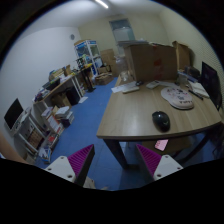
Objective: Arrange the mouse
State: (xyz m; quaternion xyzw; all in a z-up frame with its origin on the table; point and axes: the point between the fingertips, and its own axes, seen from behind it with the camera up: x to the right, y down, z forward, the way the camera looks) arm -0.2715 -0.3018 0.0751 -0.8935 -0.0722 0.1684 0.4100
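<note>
A black computer mouse (pixel 161 120) lies on a wooden table (pixel 130 115), near its front edge. A round white pad with a printed pattern (pixel 178 97) lies farther back on the same table. My gripper (pixel 112 165) hangs well short of the table and below its top, over the blue floor. Its two fingers with magenta pads (pixel 78 158) stand wide apart and hold nothing. The mouse is ahead and to the right of the right finger.
A large cardboard box (pixel 150 60) stands at the back of the table, with papers (pixel 125 88) beside it. Shelves and a cluttered desk (pixel 62 85) line the left wall. A dark monitor (pixel 14 112) sits at the near left. Blue floor (pixel 85 120) lies between.
</note>
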